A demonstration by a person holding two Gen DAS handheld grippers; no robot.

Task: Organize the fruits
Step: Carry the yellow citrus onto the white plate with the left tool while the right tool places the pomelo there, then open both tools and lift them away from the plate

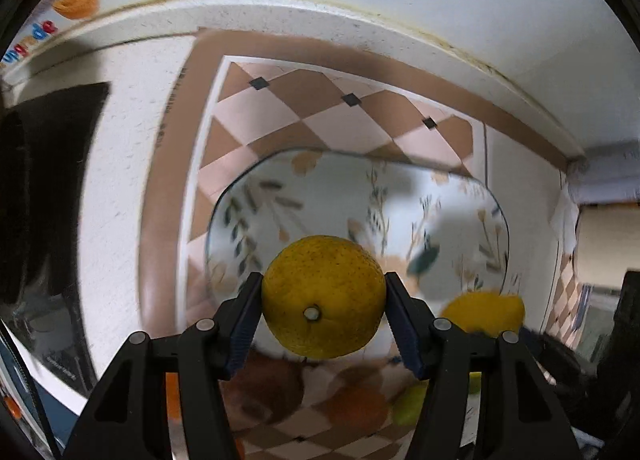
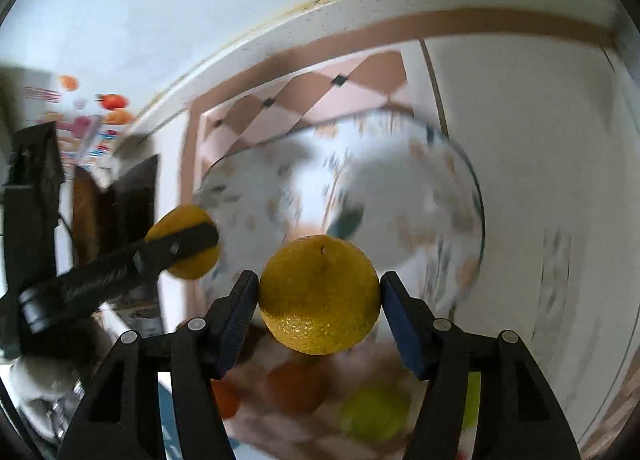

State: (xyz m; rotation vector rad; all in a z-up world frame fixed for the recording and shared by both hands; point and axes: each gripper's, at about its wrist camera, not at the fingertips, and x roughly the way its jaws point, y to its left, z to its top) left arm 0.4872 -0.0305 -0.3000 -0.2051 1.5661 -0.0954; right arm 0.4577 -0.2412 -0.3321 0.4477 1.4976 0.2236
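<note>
Two round yellow-green citrus fruits are in play, one per gripper. From the left wrist view, the left gripper [image 1: 324, 314] pinches a yellow citrus fruit with a speckled rind [image 1: 323, 296] between its blue ribbed pads [image 1: 245, 320], both pads touching the rind at the fruit's widest part. The fruit is nearly spherical, so no long axis is clear; its pale stem button faces the camera, slightly below centre. It hangs above the near part of a clear glass plate printed with leaves and flowers [image 1: 360, 204], which lies on a brown-and-pink diamond-patterned mat [image 1: 304, 100]. To the right, blurred, a second yellow fruit [image 1: 486, 310] shows at the plate's near right edge. Below the fingers lie blurred orange, brown and green fruits [image 1: 360, 400].

From the right wrist view, the right gripper [image 2: 318, 312] holds its own yellow fruit; the left pad touches the rind, while the right pad [image 2: 400, 320] stands just beside it, contact uncertain. Its small dark dimple points up and away. This view alone shows the left gripper from outside, at the left, its black finger crossing the first fruit over the plate's left rim.
</note>
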